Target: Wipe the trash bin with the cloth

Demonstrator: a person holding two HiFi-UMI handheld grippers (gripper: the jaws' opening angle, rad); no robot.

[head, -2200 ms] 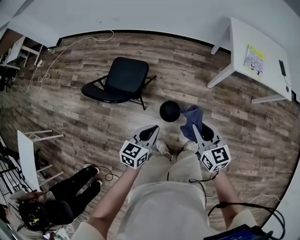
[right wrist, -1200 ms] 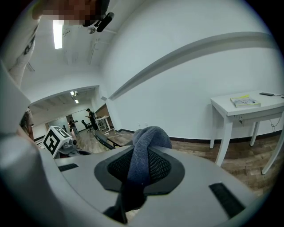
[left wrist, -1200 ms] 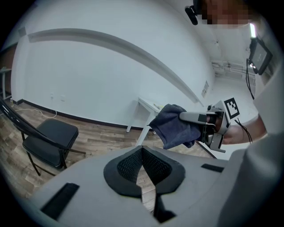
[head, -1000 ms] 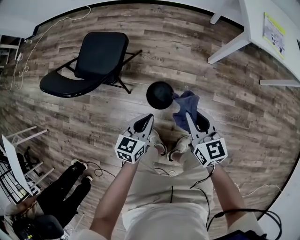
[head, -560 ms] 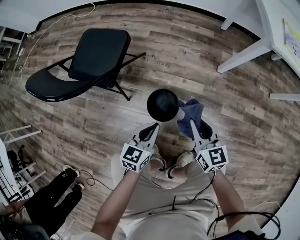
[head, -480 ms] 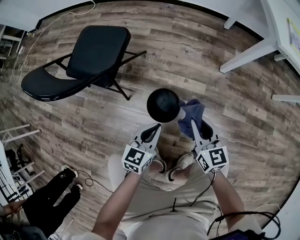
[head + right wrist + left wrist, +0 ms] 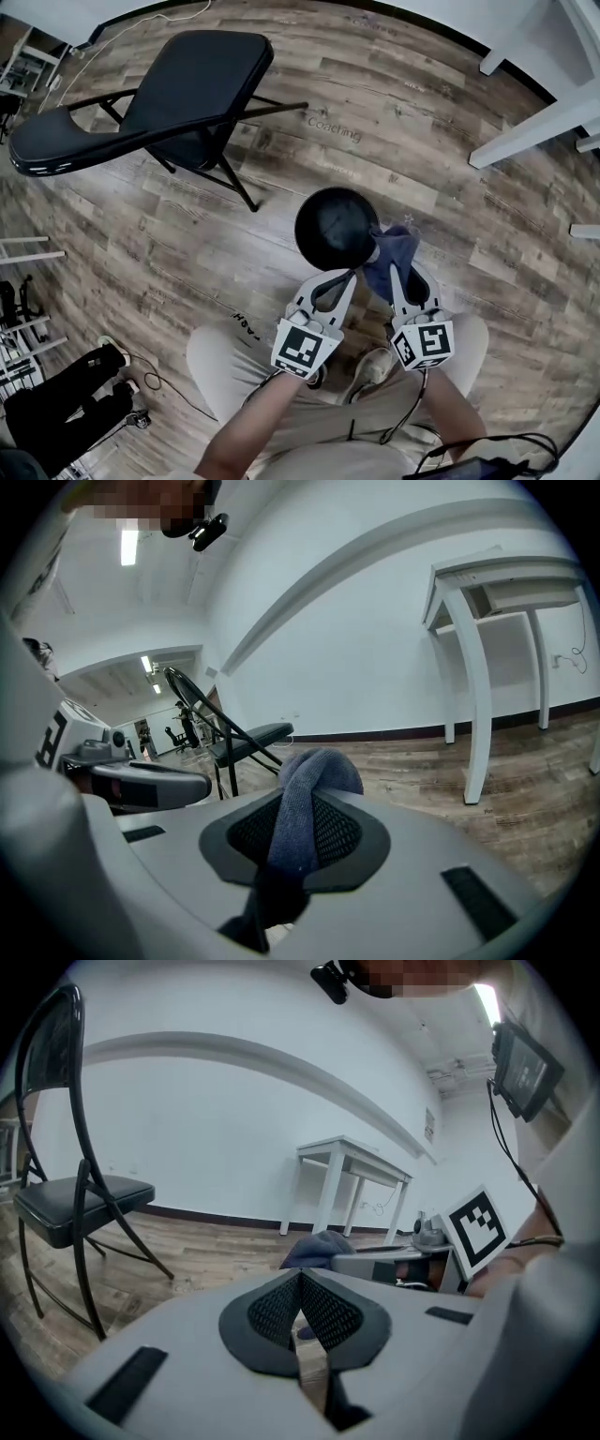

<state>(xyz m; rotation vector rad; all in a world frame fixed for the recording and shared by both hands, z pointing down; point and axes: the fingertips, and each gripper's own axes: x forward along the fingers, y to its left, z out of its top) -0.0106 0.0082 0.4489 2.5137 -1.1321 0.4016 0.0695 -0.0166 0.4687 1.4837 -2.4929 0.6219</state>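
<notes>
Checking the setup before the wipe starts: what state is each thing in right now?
trash bin: upright on the floor, top open.
right gripper: fingers shut on the cloth.
cloth: bunched, beside the trash bin's rim.
left gripper: fingers shut, nothing between them.
folding chair: unfolded, standing.

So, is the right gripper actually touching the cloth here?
Touching. The right gripper view shows the blue cloth pinched between the right gripper's fingers, which are closed on it.

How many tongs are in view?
2. The left tongs, shut and empty, point at the trash bin's near rim; the right tongs, shut on the blue cloth, sit just right of them.
</notes>
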